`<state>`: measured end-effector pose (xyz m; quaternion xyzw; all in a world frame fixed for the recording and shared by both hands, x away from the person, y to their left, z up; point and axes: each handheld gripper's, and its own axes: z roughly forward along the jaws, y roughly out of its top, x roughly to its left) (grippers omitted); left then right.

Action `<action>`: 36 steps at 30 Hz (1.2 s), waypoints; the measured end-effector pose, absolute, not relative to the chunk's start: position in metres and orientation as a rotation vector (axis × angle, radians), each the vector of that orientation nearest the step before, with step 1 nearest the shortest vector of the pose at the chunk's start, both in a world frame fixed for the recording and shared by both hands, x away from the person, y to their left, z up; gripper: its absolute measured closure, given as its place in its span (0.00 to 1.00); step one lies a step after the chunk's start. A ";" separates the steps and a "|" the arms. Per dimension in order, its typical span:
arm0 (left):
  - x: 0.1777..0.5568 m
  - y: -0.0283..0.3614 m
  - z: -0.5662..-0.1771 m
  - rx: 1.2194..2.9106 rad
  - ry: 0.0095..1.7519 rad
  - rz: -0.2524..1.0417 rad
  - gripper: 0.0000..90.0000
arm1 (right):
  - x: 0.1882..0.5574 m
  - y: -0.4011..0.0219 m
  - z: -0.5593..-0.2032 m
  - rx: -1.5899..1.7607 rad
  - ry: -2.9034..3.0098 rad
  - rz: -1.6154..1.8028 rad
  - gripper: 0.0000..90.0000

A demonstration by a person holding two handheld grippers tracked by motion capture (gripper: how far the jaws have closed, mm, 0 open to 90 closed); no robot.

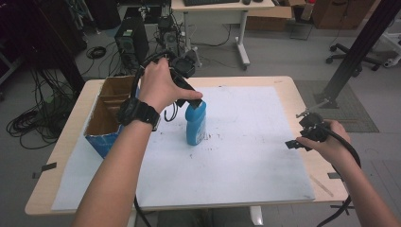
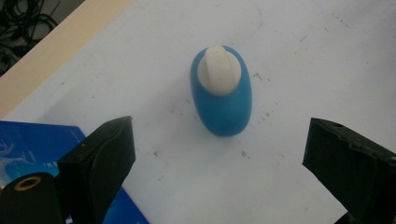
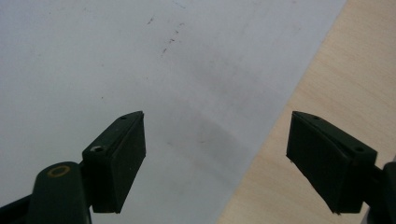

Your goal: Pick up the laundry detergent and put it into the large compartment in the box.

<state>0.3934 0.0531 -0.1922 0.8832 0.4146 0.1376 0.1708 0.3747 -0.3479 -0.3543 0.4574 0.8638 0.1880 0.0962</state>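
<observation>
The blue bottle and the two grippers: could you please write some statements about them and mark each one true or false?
1. The blue bottle stands upright on the white sheet. True.
2. The left gripper is shut on the bottle. False: its jaws are wide open above the bottle and do not touch it.
3. The bottle has a white cap. True.
4. The right gripper holds the bottle's cap. False: its jaws are open and hold nothing, over the sheet's edge near the right side of the table.
5. The cardboard box stands to the right of the bottle in the high view. False: it stands to the left of the bottle.
</observation>
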 end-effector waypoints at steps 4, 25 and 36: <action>0.396 0.053 -0.193 2.506 1.183 0.392 0.10 | 0.375 -0.348 -0.355 1.357 2.560 0.556 0.22; 0.412 0.044 -0.203 2.503 1.239 0.398 0.10 | 0.375 -0.347 -0.358 1.351 2.569 0.548 0.22; 0.420 0.033 -0.211 2.511 1.286 0.395 0.10 | 0.375 -0.350 -0.360 1.358 2.571 0.542 0.22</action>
